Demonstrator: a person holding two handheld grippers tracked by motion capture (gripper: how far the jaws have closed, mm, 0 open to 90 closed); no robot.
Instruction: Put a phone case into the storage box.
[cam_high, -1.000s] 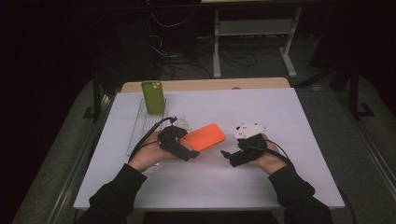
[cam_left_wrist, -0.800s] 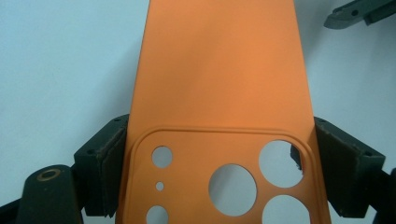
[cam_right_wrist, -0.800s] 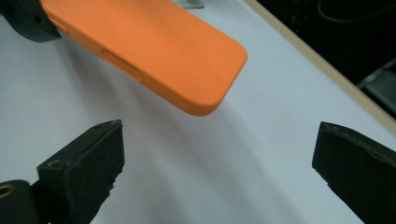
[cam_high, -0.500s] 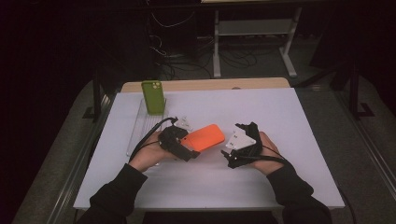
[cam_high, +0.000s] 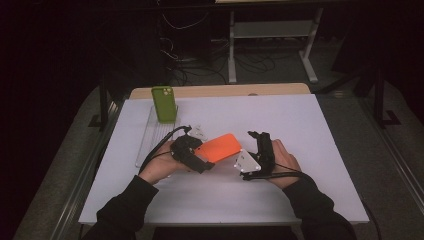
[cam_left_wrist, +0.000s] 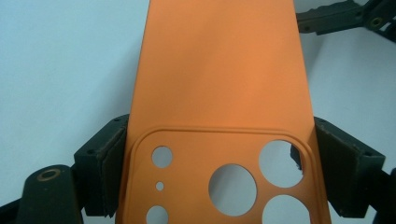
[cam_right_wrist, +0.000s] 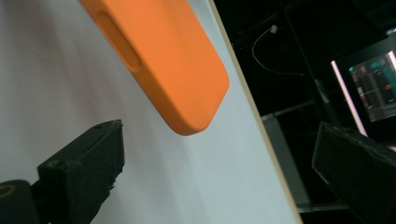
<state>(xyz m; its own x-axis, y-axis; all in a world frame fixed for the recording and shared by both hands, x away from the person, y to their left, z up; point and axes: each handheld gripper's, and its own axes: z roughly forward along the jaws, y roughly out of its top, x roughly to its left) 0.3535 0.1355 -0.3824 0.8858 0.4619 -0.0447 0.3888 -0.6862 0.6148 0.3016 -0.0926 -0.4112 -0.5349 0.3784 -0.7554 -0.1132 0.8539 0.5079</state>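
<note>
A white tabletop (cam_high: 310, 130) carried a clear tray (cam_high: 150, 140) near its left edge, with a green phone case (cam_high: 164, 103) standing upright at the tray's far end. A small pale object (cam_high: 199, 132), too small to identify, lay just beside the tray.

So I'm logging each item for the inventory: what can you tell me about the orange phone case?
The orange phone case is a matte, smooth shell, soft rubber or plastic by its look, with rounded corners. A raised frame at its camera end encloses several round cutouts, and one long side has an oval button recess. The left gripper is shut on its camera end, one pad on each long edge. It hangs tilted above the white table, its free end toward the open right gripper, which does not touch it.
</note>
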